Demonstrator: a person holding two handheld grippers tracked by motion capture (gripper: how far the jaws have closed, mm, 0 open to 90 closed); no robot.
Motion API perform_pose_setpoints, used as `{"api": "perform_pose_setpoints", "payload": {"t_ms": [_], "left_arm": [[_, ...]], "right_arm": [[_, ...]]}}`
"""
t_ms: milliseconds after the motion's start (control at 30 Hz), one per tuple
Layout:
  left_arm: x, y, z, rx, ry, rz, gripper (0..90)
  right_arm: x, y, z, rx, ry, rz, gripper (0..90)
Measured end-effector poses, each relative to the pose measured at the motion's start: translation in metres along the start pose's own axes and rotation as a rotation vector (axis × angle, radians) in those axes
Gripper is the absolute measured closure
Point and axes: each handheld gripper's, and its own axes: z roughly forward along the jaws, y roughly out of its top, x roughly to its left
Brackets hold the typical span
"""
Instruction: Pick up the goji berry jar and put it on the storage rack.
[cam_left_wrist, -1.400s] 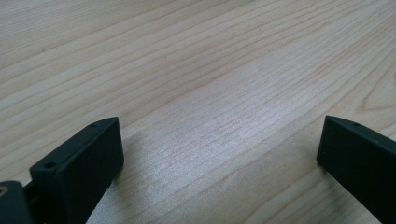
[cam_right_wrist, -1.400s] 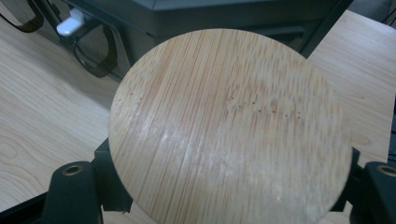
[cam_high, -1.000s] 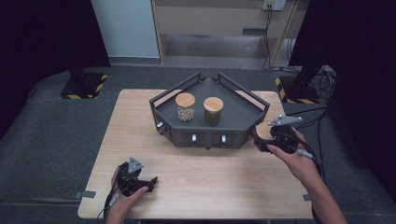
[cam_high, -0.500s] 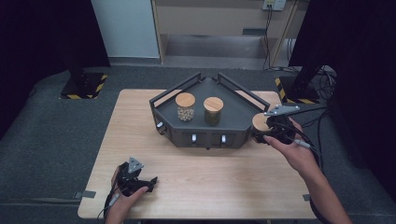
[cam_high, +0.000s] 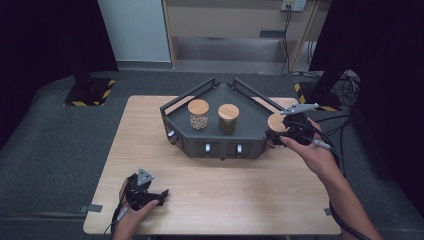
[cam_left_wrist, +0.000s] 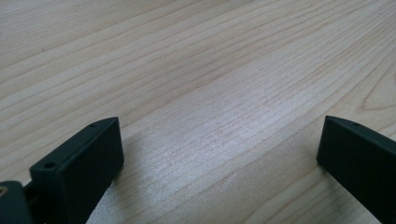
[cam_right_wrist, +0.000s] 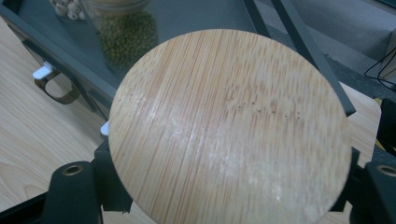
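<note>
The jar with a round wooden lid (cam_high: 276, 123) sits between the jaws of the right gripper (cam_high: 284, 131), which are closed on it below the lid. It is held just beside the right end of the dark tray (cam_high: 250, 125), at the level of the tray's rim. In the right gripper view the wooden lid (cam_right_wrist: 231, 128) covers most of the frame, and the two black jaws come up on either side under its edge; the glass body beneath is hidden by the lid.

Behind it in that view stands a jar of green beans (cam_right_wrist: 126, 32), and a jar of pale round beans (cam_right_wrist: 65, 8) shows at the top left corner. In the high view these two stand side by side inside the tray, the pale one (cam_high: 198, 114) on the left and the green one (cam_high: 228, 119) on the right, both upright with wooden lids on.

The tray rests on the far middle part of the wooden table (cam_high: 150, 130), with small white tabs on its near wall.

The left gripper (cam_high: 145, 192) lies low at the near left part of the table, well apart from the tray. Its jaws stand wide open with nothing between them but bare wood (cam_left_wrist: 210, 93).
</note>
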Motion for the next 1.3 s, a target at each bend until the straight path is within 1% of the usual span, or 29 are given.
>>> {"api": "perform_pose_setpoints", "payload": {"t_ms": [100,500,533,767,967,1133,1300], "left_arm": [[0.0,0.0,0.0,0.0,0.0,0.0,0.0],[0.0,0.0,0.0,0.0,0.0,0.0,0.0],[0.0,0.0,0.0,0.0,0.0,0.0,0.0],[0.0,0.0,0.0,0.0,0.0,0.0,0.0],[0.0,0.0,0.0,0.001,0.001,0.004,0.0],[0.0,0.0,0.0,0.0,0.002,0.003,0.0],[0.0,0.0,0.0,0.001,0.002,0.004,0.0]], "right_arm": [[-0.002,0.003,0.001,-0.005,0.005,0.006,26.2],[-0.005,0.018,0.011,-0.014,0.014,0.005,26.2],[-0.005,0.02,0.013,-0.011,0.013,-0.001,26.2],[-0.005,0.033,0.022,0.001,0.013,-0.013,26.2],[-0.006,0.041,0.031,-0.008,0.01,0.0,26.1],[-0.005,0.049,0.042,-0.002,0.014,0.011,26.2],[-0.005,0.055,0.052,0.007,0.014,0.008,26.2]]}}
